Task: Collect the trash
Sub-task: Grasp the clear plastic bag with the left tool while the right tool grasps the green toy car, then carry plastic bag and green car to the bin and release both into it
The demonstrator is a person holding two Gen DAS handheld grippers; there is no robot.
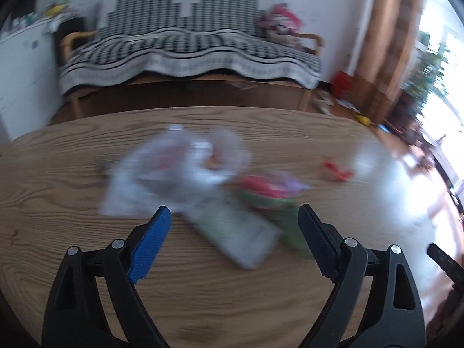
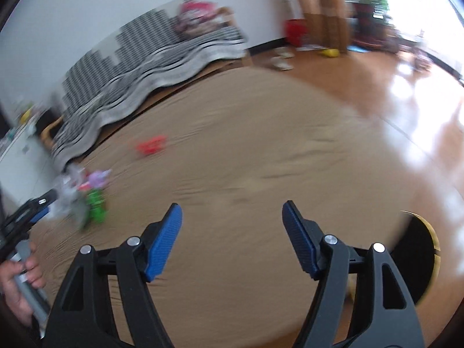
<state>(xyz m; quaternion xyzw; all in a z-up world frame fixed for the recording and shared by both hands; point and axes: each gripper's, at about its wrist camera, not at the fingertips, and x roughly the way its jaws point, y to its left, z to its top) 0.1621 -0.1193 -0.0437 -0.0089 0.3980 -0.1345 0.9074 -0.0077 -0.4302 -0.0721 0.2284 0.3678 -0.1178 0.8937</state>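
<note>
Both views are motion-blurred. In the left wrist view, a pile of trash lies on the wooden table point(image 1: 72, 174): a crumpled clear plastic bag point(image 1: 174, 168), a pale flat wrapper point(image 1: 235, 232) and a green and red wrapper point(image 1: 269, 200). A small red scrap point(image 1: 337, 171) lies apart to the right. My left gripper point(image 1: 233, 211) is open, its jaws either side of the pale wrapper's near end. My right gripper point(image 2: 232, 208) is open and empty over bare table. The right wrist view shows the pile point(image 2: 87, 197) at far left and the red scrap point(image 2: 152, 145) further back.
A sofa with a black and white cover point(image 1: 188, 46) stands beyond the table. A dark round opening with a yellow rim point(image 2: 420, 255) sits past the table edge at right. A red bin point(image 2: 294, 32) stands on the sunlit floor.
</note>
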